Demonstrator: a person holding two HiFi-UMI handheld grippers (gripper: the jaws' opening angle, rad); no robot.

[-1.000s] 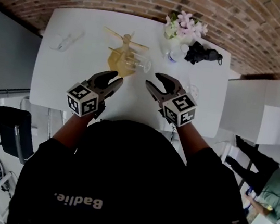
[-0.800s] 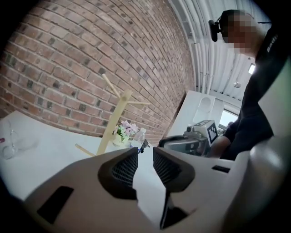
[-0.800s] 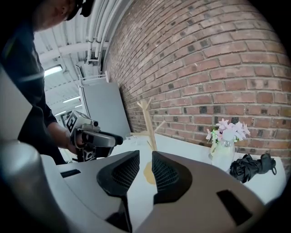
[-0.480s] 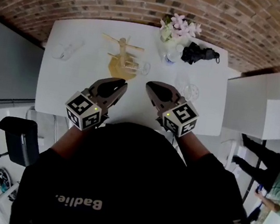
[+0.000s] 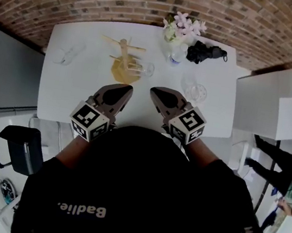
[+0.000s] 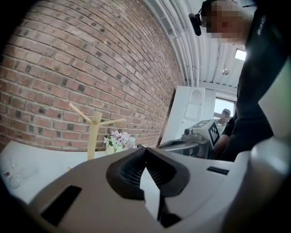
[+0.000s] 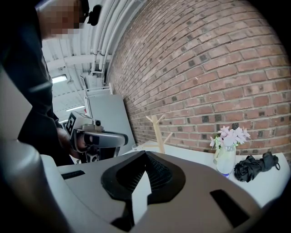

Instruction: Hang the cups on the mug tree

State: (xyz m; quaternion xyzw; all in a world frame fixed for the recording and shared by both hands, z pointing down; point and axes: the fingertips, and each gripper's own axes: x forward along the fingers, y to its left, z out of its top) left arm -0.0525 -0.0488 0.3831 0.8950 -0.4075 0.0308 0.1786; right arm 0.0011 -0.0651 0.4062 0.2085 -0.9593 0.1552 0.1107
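Observation:
The wooden mug tree [image 5: 123, 56] stands on the white table [image 5: 73, 91] at its far middle. One clear glass cup [image 5: 147, 69] is at the tree's right side, by its base. Another glass cup [image 5: 196, 92] stands further right, and a third [image 5: 67, 51] lies at the far left. Both grippers hover over the table's near edge, well short of the cups. My left gripper [image 5: 127, 88] is shut and holds nothing. My right gripper [image 5: 154, 90] is likewise shut and empty. The mug tree [image 6: 94, 132] shows past the left jaws, and again [image 7: 157, 129] past the right jaws.
A vase of pink flowers [image 5: 182, 28] and a black folded umbrella [image 5: 208, 52] sit at the table's far right, against the brick wall. A dark chair [image 5: 15, 144] stands at the lower left. A person [image 5: 288, 188] is off to the right.
Both grippers' jaws have gone from open to shut, with nothing between them. Both grippers stay over the table's near edge.

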